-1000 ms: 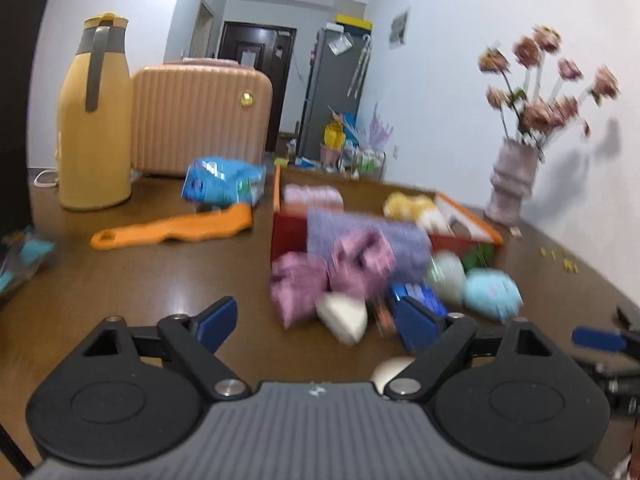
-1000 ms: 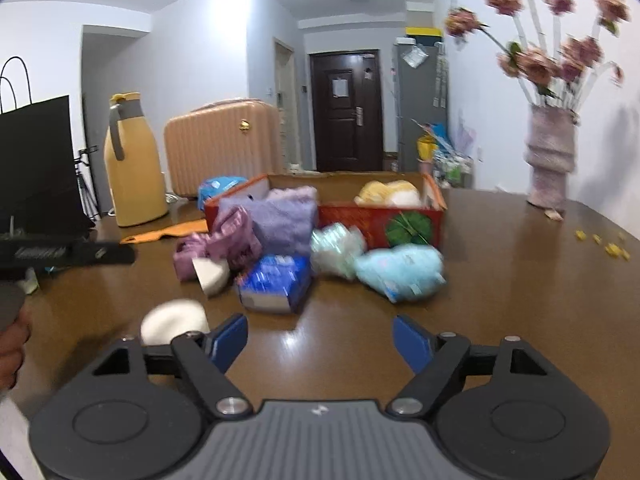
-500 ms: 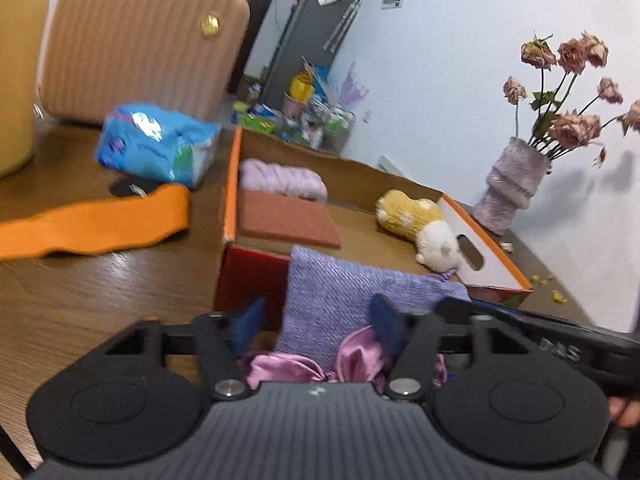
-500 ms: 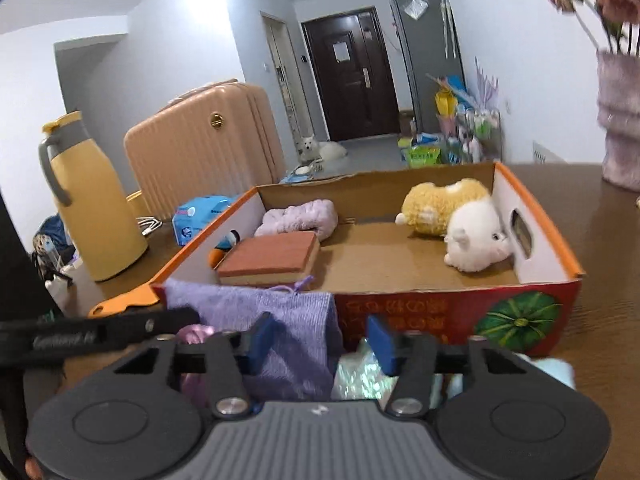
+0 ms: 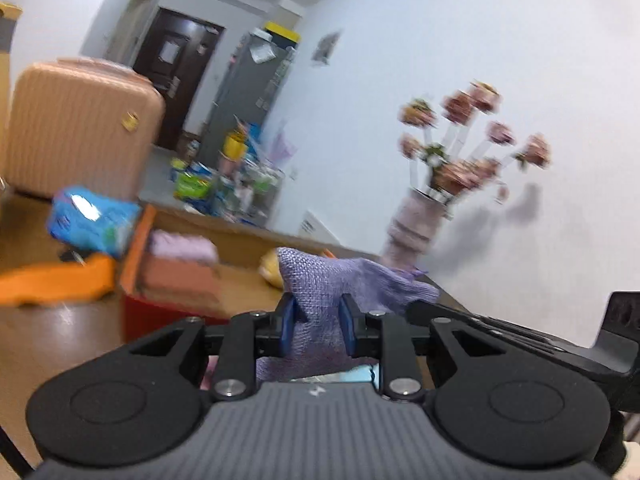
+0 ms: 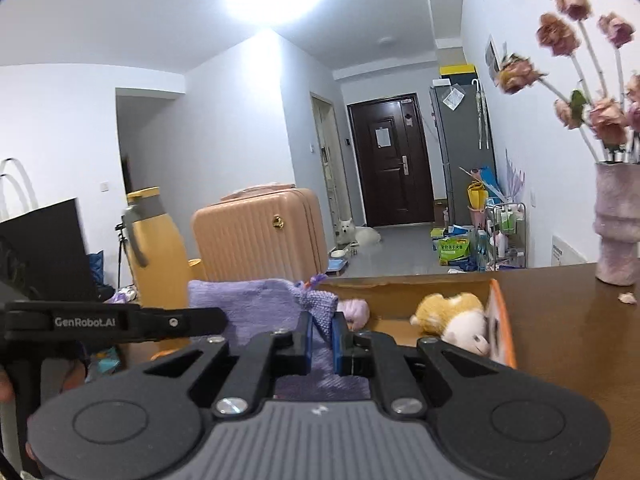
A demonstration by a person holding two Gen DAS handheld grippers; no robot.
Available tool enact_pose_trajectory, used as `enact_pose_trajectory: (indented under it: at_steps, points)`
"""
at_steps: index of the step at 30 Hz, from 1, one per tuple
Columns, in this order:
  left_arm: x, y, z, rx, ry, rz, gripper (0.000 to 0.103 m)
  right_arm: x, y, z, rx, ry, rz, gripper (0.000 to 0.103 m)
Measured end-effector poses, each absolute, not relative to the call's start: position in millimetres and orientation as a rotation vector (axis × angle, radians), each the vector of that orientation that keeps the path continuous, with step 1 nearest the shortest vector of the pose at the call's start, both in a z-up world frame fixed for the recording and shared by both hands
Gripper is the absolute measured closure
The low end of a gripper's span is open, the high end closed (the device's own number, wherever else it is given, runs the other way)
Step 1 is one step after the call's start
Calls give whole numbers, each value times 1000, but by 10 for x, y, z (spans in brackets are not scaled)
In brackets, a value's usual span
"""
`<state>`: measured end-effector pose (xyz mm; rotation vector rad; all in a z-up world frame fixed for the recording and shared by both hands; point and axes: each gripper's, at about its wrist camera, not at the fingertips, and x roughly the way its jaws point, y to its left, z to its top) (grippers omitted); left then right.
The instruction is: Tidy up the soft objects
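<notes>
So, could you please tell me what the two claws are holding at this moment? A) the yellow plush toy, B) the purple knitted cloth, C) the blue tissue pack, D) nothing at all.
B: the left claw and the right claw are each shut on the purple knitted cloth, which is lifted between them, while the yellow plush toy lies in the box.
</notes>
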<state>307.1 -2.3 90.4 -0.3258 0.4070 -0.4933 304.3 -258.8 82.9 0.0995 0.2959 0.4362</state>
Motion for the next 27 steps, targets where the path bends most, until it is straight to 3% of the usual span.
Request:
enact_pose_trajectory:
  at_steps: [10, 17, 19, 21, 25, 27]
  points:
    - [2510, -608, 173, -307, 668, -525, 79, 2308, -2957, 146, 65, 494, 418, 94]
    - [2119, -568, 129, -226, 669, -475, 45, 1849, -3261, -117, 116, 545, 411, 89]
    - [2096, -650, 160, -226, 677, -484, 37, 1868, -3398, -71, 148, 503, 361, 78]
    - [2124, -784, 131, -222, 685, -496, 30, 1972, -3513, -35, 180, 477, 319, 59]
    - [2198, -1044, 42, -184, 662, -463, 29, 2419, -3624, -139, 191, 501, 288, 58]
    - [2230, -1094, 10, -146, 646, -412, 40, 2622, -3636, -219, 210, 535, 299, 58]
